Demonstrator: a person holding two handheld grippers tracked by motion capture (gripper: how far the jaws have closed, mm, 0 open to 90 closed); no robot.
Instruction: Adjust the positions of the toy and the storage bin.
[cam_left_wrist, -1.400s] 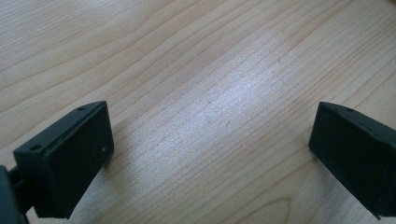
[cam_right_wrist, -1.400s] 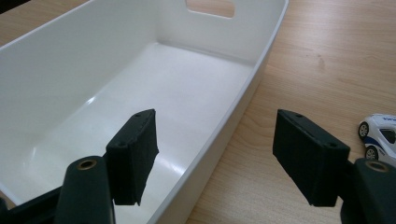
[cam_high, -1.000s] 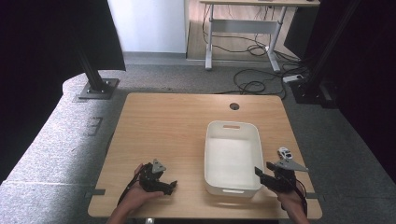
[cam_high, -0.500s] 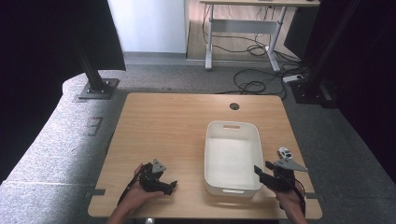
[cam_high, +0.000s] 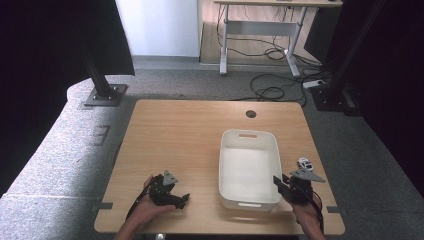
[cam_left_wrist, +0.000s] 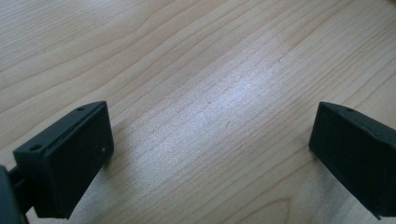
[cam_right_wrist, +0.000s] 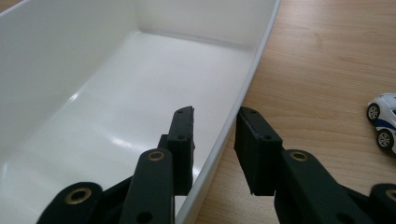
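Note:
A white plastic bin (cam_high: 223, 165) stands on the right half of the wooden table (cam_high: 175, 135). My right gripper (cam_high: 276, 181) is at the bin's near right corner. In the right gripper view its jaws (cam_right_wrist: 215, 126) straddle the bin's side wall (cam_right_wrist: 243, 88), one inside and one outside. They have just been closing, and a narrow gap still shows at the inner jaw. A small white toy car (cam_high: 304, 163) lies on the table just right of the bin, also at the right edge as the car (cam_right_wrist: 385, 123). My left gripper (cam_high: 182, 199) rests low at the front left, open over bare wood (cam_left_wrist: 210, 154).
The bin is empty inside. A round cable hole (cam_high: 251, 114) sits near the table's far edge. Beyond the table are black stands, floor cables and a desk frame.

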